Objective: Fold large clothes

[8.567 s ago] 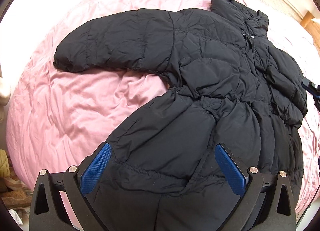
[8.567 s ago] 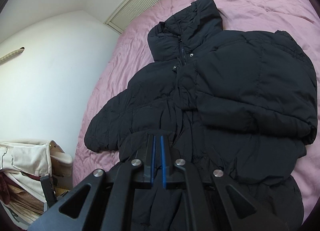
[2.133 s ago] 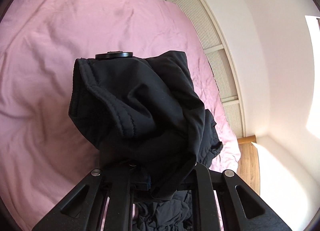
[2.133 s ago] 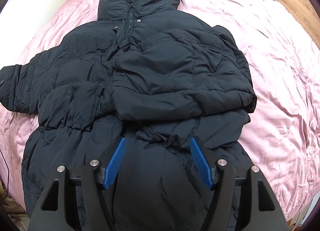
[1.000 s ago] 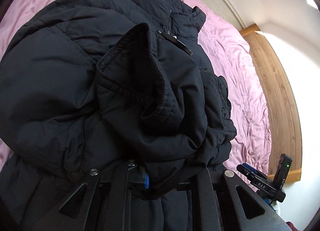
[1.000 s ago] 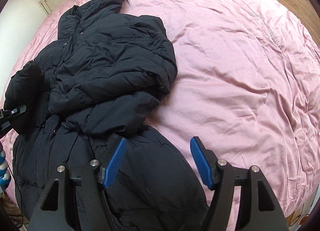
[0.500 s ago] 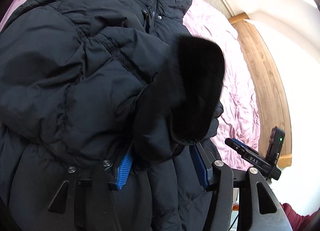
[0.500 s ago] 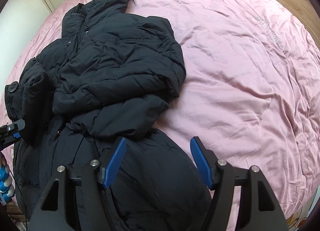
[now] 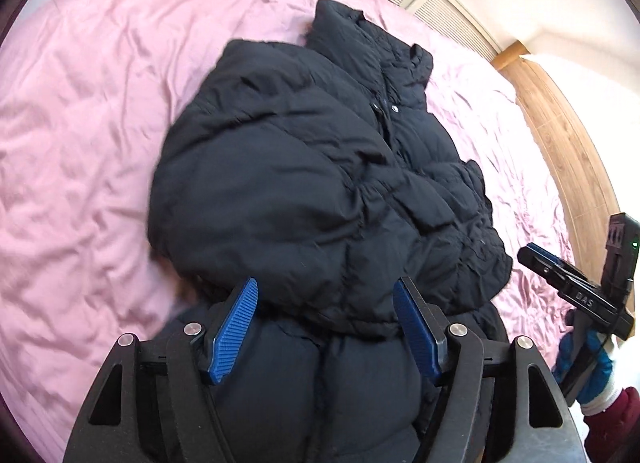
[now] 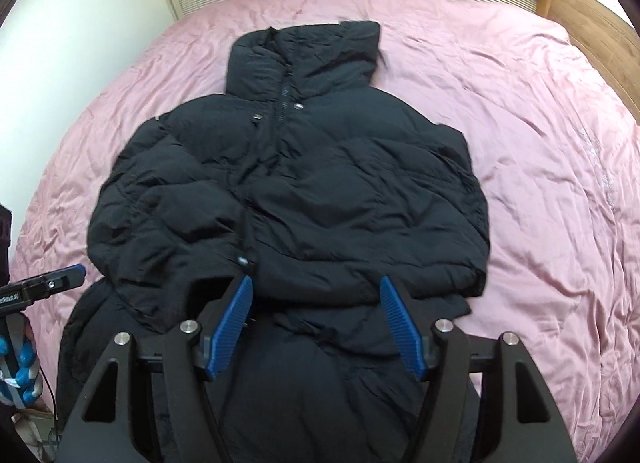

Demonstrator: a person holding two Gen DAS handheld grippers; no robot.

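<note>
1. The black puffer coat (image 10: 288, 191) lies on the pink bed cover (image 10: 540, 143), both sleeves folded over its front.
2. The left gripper (image 9: 326, 321) has just been opening; nothing sits between its blue pads.
3. The right gripper (image 10: 314, 319) is wide apart too, seemingly empty above the coat.

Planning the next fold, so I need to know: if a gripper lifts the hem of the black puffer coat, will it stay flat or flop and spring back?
The black puffer coat will probably flop: its folded-in sleeves sag in soft creases. Its quilted padding looks lofty, so folds may puff open. It likely slides easily on the smooth pink bedsheet.
</note>
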